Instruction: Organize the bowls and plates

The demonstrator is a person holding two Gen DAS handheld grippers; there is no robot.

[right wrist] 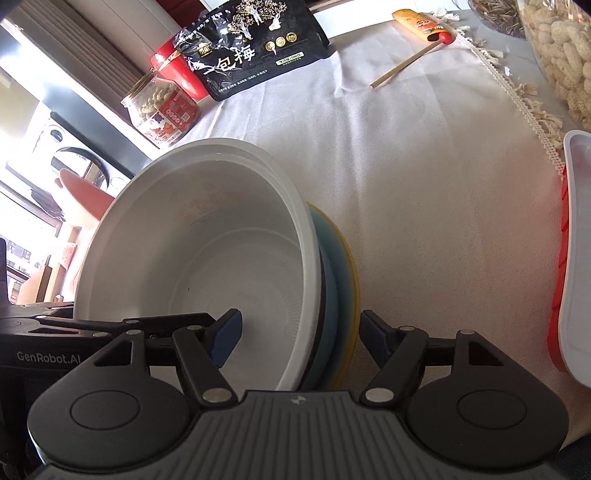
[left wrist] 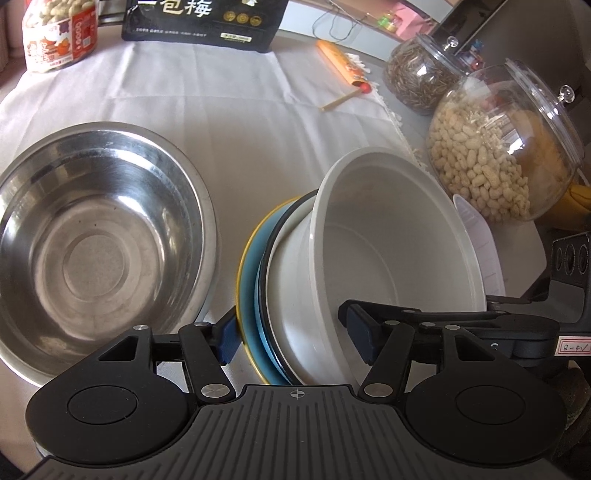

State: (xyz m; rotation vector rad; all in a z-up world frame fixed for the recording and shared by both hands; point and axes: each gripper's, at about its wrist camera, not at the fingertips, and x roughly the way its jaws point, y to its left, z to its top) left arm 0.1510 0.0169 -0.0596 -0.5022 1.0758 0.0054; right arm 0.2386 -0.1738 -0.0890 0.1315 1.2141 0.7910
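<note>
A white bowl (left wrist: pixel 388 236) sits on a dark-rimmed plate (left wrist: pixel 267 258) and a blue plate with a yellow rim (left wrist: pixel 247 258); the stack is tilted up on edge over the white cloth. My left gripper (left wrist: pixel 295 338) is shut on the stack, one pad outside the yellow rim, the other inside the bowl. My right gripper (right wrist: pixel 299 338) clamps the same bowl (right wrist: pixel 207 251) and blue plate (right wrist: pixel 343 273) from the opposite side, one pad in the bowl, one behind the plate. A large steel bowl (left wrist: pixel 99 236) stands empty to the left.
Glass jars of peanuts (left wrist: pixel 498 158) and of seeds (left wrist: pixel 421 77) stand at the right. A black bag (left wrist: pixel 203 22), a snack jar (left wrist: pixel 59 33) and an orange pack (left wrist: pixel 341 64) lie at the back. A white and red tray (right wrist: pixel 576 258) is at the right edge.
</note>
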